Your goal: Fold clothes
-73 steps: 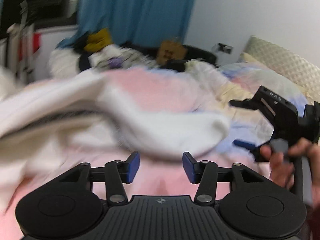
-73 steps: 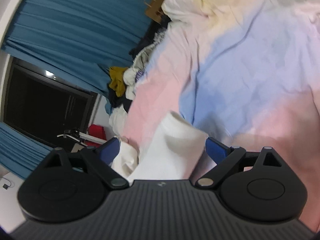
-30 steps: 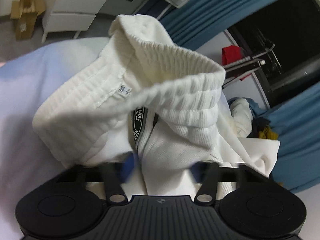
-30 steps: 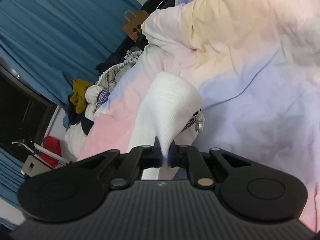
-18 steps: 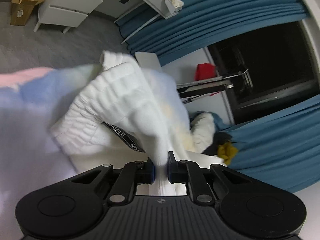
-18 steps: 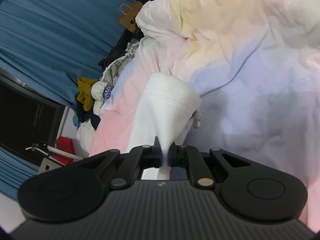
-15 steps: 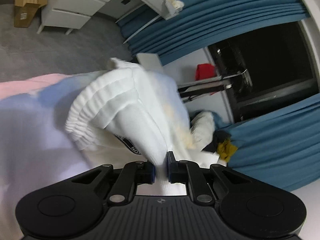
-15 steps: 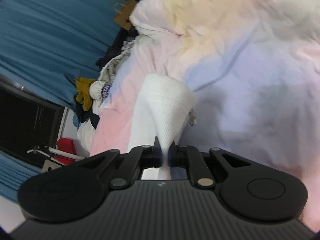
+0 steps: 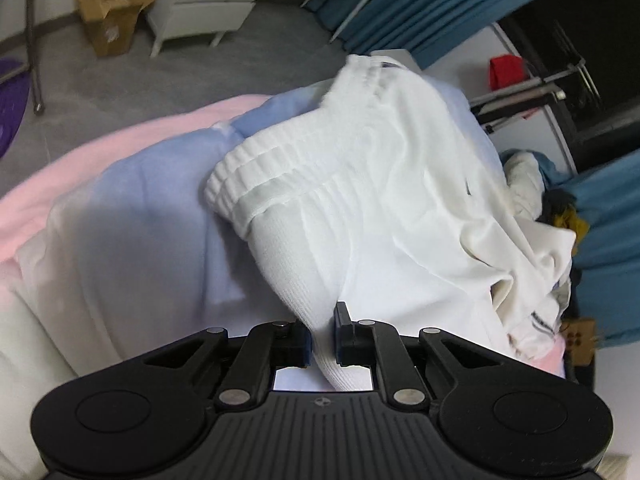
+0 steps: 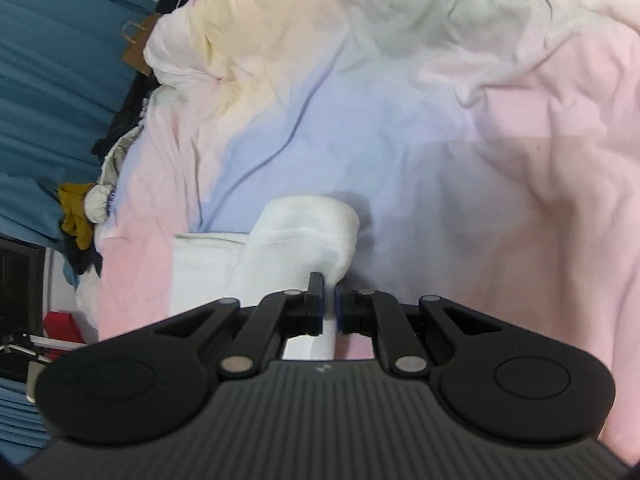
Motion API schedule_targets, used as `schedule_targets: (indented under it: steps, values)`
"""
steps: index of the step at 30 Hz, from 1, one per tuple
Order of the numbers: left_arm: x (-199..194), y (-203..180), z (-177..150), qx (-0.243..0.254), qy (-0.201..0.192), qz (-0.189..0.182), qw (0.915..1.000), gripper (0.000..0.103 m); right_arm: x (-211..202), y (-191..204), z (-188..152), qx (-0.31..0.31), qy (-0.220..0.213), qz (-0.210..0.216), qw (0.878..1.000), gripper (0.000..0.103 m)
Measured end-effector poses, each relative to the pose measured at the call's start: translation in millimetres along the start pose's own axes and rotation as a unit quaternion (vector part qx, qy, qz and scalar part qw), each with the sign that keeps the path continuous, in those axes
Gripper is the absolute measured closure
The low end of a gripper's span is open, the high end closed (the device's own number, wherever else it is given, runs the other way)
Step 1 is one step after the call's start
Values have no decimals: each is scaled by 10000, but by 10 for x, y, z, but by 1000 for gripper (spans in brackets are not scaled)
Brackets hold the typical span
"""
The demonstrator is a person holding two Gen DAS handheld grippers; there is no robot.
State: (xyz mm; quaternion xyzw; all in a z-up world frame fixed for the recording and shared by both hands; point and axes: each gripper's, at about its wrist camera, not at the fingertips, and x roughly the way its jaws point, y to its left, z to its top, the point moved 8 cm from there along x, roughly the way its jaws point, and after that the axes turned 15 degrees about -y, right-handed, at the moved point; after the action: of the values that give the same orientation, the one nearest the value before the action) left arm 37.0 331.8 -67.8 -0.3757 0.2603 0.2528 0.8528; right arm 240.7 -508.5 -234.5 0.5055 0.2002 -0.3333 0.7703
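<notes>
Left gripper clenched on a fold of the white garment, low centre of the left view. Fabric runs from the pinch up and right across the frame; ribbed band bunched at mid-left, rest crumpled toward the right edge. Garment lies on the bedspread, pastel pink and blue, filling lower left. Grey floor upper left, with a cardboard box and a white drawer unit at the top. Blue curtain top right, red item just below it, clothes pile at the right edge.

Right gripper clenched on another part of the same garment, low centre of the right view. Rolled ribbed edge sits just above the fingers, flat white part to its left. Bedspread fills most of the frame, wrinkled, pink, blue, yellow. Blue curtain upper left, paper bag beside it, clothes pile at mid-left.
</notes>
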Motion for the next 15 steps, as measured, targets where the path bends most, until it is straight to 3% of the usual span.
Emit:
schedule_targets:
  steps: [3,4,7,12,15]
  values:
    - [-59,-41,0,472,-173,126,9987,75,-74,80,26,-192,-169,40,9997,91]
    - [-80,-56,0,629,-231,168,9976,62,-118,126,45,-332,-281,41,9990,90]
    - [-165,-224,-34,1067,-458,110,9932,38,-246,284,95,-853,-712,4,9938,79]
    - [-340,-662,-137,1753,-899,-209,9802,30,-426,479,173,-1560,-1497,-133,9763,28]
    - [-449,-930,-202,2158,-1160,-400,9687,26,-533,603,199,-1887,-1823,-22,9650,28]
